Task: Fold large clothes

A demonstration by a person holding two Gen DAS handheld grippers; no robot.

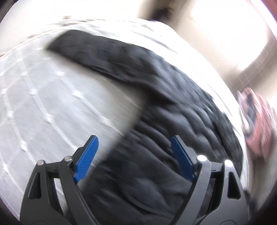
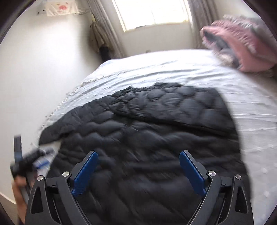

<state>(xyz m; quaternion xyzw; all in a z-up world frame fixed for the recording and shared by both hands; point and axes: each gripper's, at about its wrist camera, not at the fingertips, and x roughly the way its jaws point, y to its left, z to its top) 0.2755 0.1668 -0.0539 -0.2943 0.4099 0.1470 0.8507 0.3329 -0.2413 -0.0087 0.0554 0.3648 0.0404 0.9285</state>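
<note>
A large black quilted jacket (image 2: 147, 131) lies spread on a bed with a pale sheet (image 2: 199, 69). One part is folded across its far side, and a sleeve (image 2: 55, 129) reaches out to the left. My right gripper (image 2: 138, 155) is open and empty, above the near part of the jacket. My left gripper (image 1: 135, 143) is open and empty, above the jacket (image 1: 164, 121) near its left edge; the sleeve (image 1: 83, 50) stretches away from it. The left gripper also shows blurred at the lower left of the right wrist view (image 2: 29, 159).
A pink folded quilt (image 2: 242, 45) sits at the far right corner of the bed. It also shows in the left wrist view (image 1: 259, 121). A window (image 2: 152, 12) with curtains is behind the bed. A white wall runs along the bed's left side.
</note>
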